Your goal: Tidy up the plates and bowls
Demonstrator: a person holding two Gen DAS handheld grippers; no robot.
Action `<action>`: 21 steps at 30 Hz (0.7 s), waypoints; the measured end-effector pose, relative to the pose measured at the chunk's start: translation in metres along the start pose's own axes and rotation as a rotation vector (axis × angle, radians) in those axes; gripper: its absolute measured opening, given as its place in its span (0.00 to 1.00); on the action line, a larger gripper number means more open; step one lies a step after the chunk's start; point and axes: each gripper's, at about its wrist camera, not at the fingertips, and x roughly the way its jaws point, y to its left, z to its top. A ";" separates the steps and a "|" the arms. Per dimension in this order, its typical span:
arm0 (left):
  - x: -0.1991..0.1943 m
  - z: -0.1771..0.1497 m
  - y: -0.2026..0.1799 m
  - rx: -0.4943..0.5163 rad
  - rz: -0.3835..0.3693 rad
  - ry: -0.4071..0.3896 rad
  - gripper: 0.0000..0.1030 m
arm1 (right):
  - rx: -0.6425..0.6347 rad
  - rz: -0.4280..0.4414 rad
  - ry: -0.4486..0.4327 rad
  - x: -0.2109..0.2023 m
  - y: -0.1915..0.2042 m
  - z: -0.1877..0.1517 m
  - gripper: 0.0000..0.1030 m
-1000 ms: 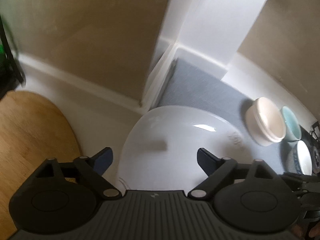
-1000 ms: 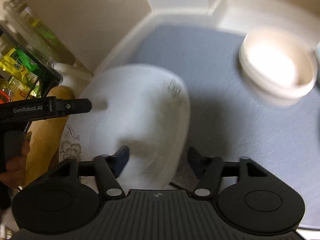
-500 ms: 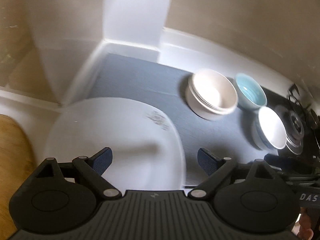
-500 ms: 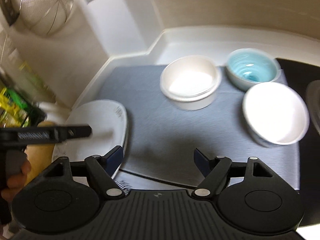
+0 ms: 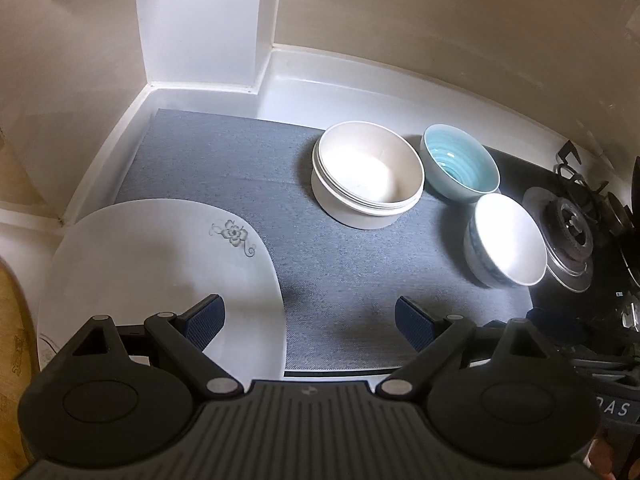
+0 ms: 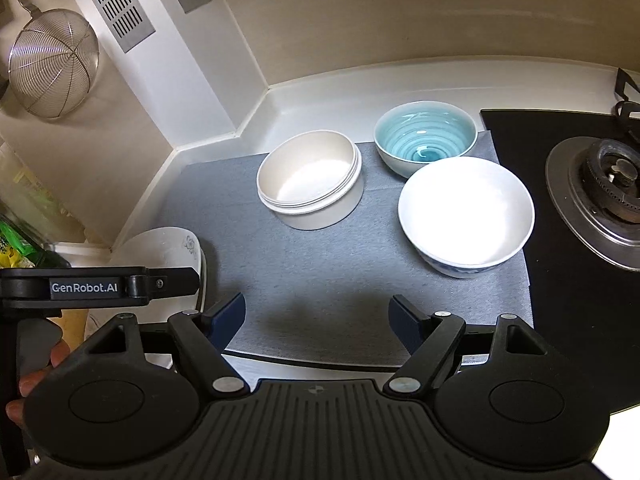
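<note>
You are working in a home kitchen. A black gas hob with a round metal burner (image 6: 608, 188) sits at the right end of the white counter (image 6: 320, 96), which turns up into a cream wall. A wire mesh strainer (image 6: 52, 62) hangs on that wall at the left. A grey mat (image 5: 224, 168) on the counter carries ceramic bowls, among them a pale blue glazed one (image 6: 426, 140), and a wooden chopping board (image 5: 12, 320) lies at the left edge.

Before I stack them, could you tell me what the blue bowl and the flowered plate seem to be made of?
Blue bowl: likely glazed ceramic; glossy, with a swirled glaze and bright highlights. Flowered plate: probably glazed ceramic or porcelain; smooth white sheen, printed grey flower. Melamine cannot be excluded.
</note>
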 end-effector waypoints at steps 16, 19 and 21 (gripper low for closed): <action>0.027 0.050 0.013 -0.041 0.077 -0.022 0.92 | 0.006 0.031 0.024 0.042 0.011 0.035 0.79; 0.034 0.058 0.015 -0.042 0.082 -0.013 0.92 | 0.001 0.025 0.027 0.049 0.012 0.041 0.79; 0.039 0.062 0.017 -0.048 0.077 -0.005 0.92 | -0.001 0.019 0.030 0.053 0.012 0.044 0.79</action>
